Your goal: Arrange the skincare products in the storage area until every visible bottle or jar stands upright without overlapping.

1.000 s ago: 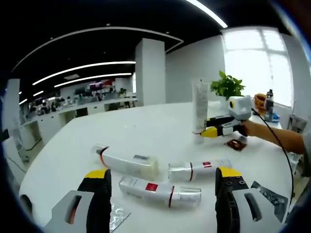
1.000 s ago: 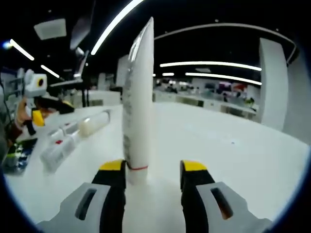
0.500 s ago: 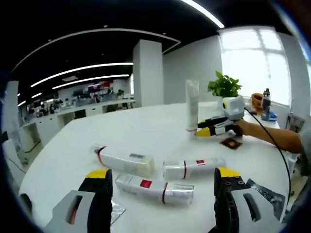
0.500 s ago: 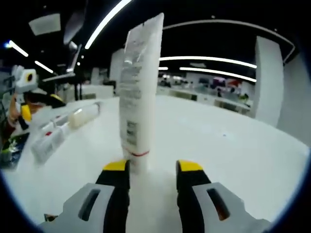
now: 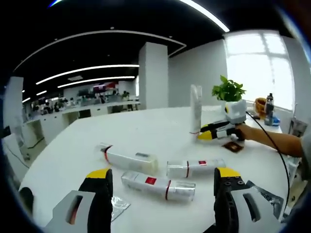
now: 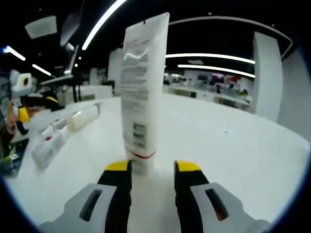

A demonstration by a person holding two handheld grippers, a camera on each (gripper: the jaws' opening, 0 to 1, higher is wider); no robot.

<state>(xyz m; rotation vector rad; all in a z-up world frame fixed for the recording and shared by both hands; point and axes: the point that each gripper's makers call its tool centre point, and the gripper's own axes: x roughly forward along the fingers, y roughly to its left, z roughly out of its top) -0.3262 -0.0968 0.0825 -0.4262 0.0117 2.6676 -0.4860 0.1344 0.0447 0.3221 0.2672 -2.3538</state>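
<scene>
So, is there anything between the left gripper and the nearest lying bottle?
Nothing visible. The nearest bottle lies on the table just ahead of the open left gripper, with bare table between them.

Three lying tubes (image 5: pixel 158 184) ahead

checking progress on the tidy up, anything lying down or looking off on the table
Yes. Three bottles lie on their sides on the white table: the cream bottle, the front clear bottle and the right clear bottle. The white tube stands upright.
</scene>
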